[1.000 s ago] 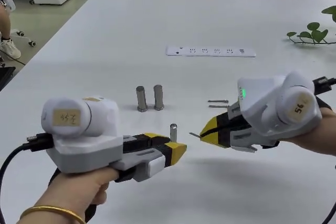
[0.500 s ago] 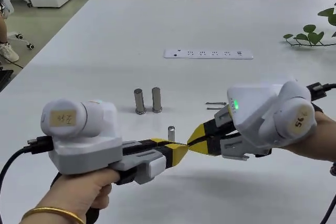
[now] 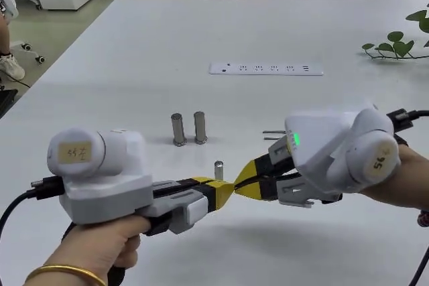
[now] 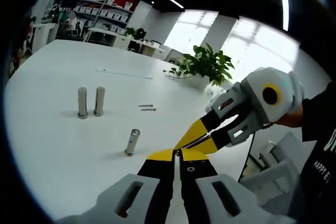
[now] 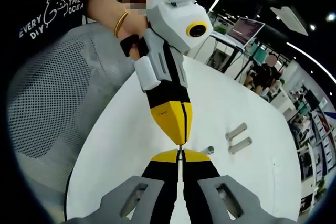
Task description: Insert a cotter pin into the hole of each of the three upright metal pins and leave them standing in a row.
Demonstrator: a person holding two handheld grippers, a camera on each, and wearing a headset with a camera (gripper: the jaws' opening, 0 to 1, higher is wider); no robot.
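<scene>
Two metal pins (image 3: 178, 128) (image 3: 200, 127) stand upright side by side mid-table. A third metal pin (image 3: 218, 167) stands alone nearer to me, just behind the meeting gripper tips. My right gripper (image 3: 240, 187) is shut on a thin cotter pin (image 4: 197, 140), whose free end touches the tips of my left gripper (image 3: 225, 191). The left jaws stand shut, tip to tip with the right ones, slightly above the table. In the left gripper view the lone pin (image 4: 131, 142) is left of my tips (image 4: 177, 153). Two loose cotter pins (image 3: 275, 132) lie to the right of the pair.
A white power strip (image 3: 265, 68) lies further back on the white table (image 3: 134, 51). A leafy plant (image 3: 395, 41) trails in at the far right edge. Chairs and cabinets stand beyond the table's far side.
My right gripper has moved left and down with the cotter pin until its tips meet the left gripper's tips in front of the lone pin. The left gripper shifted only slightly.
</scene>
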